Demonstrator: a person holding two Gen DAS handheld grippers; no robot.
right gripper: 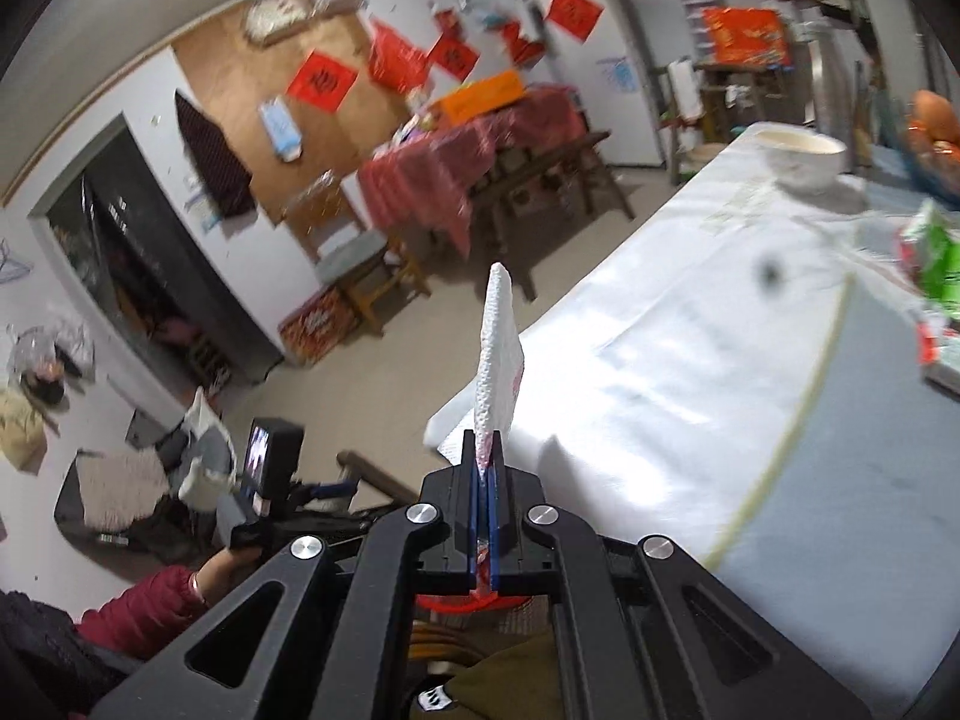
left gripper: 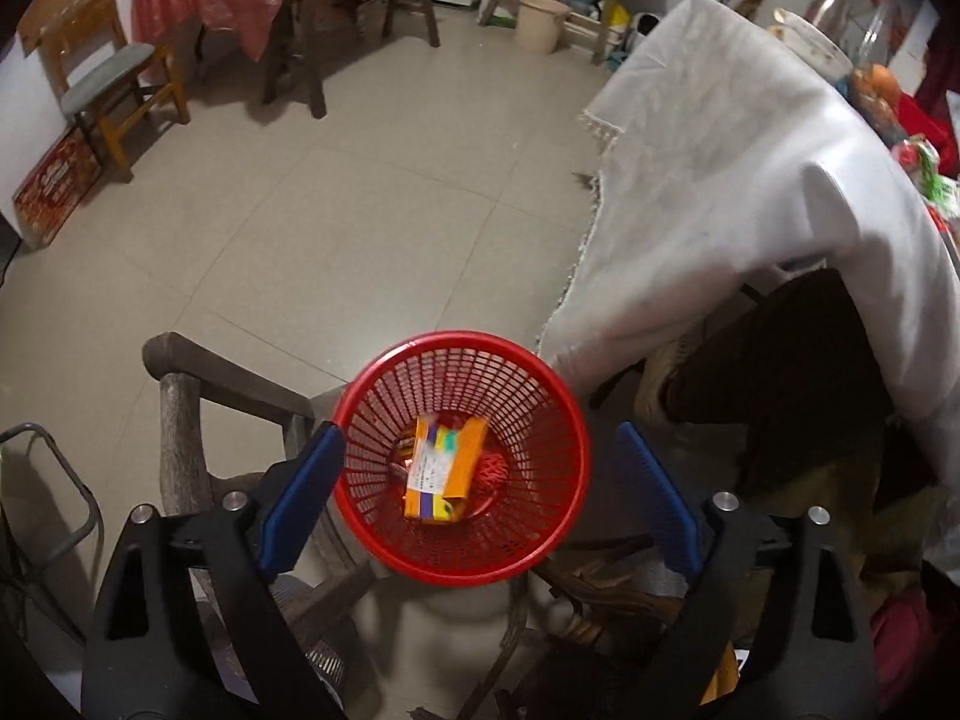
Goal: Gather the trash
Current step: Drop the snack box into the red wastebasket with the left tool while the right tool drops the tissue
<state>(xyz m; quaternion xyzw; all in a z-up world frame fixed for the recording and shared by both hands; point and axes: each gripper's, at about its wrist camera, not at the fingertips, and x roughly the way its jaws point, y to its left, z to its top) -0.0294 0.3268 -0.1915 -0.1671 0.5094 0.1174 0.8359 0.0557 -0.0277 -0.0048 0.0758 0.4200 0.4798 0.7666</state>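
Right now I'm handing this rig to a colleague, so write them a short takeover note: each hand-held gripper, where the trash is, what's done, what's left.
Left hand-held gripper: open, empty, hanging above the red basket, which sits on the floor beside the white-clothed table.
Right hand-held gripper: shut on a white paper napkin, held in the air beside the table edge.
Done: an orange carton lies in the basket, along with some small red scraps.
Left: carry the napkin to the basket and release it. A green packet sits at the table's far side; whether it counts as trash I cannot tell.
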